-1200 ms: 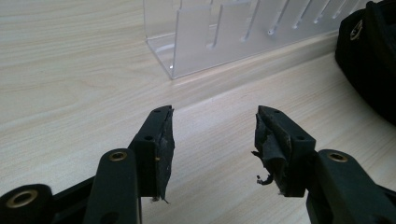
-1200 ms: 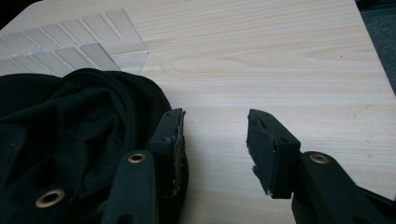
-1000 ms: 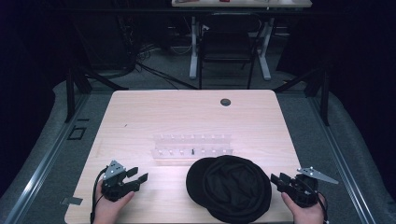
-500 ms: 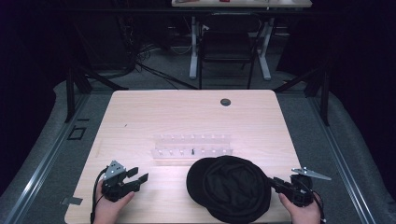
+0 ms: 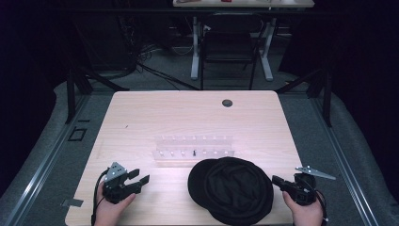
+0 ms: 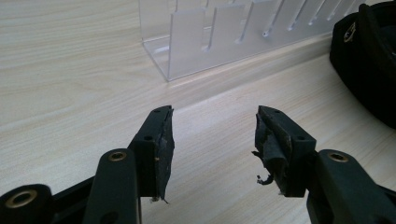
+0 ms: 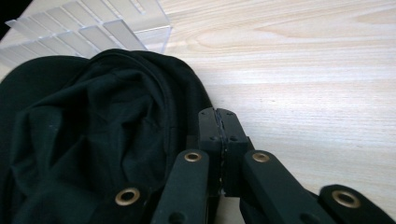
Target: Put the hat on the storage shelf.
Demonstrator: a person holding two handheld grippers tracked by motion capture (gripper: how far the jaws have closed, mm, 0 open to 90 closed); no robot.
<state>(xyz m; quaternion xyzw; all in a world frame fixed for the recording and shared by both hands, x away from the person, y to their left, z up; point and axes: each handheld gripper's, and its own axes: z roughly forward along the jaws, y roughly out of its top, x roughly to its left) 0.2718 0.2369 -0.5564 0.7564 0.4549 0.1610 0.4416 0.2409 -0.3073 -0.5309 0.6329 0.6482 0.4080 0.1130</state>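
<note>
The black cap (image 5: 233, 189) lies at the table's (image 5: 197, 117) near edge, just in front of the clear slotted rack (image 5: 194, 149). The right gripper (image 5: 277, 181), its jaws just closed together with nothing between them, sits at the cap's right rim. The left gripper (image 5: 139, 178), jaws apart, rests on open wood well left.

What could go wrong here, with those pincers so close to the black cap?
The right gripper has just been closing and now looks shut beside the cap, with no cloth visibly pinched, so a lift might leave the cap behind. The clear rack sits just beyond the cap; dragging the cap forward could nudge it. The left gripper stands open over the bare table, so it steadies nothing.
</note>
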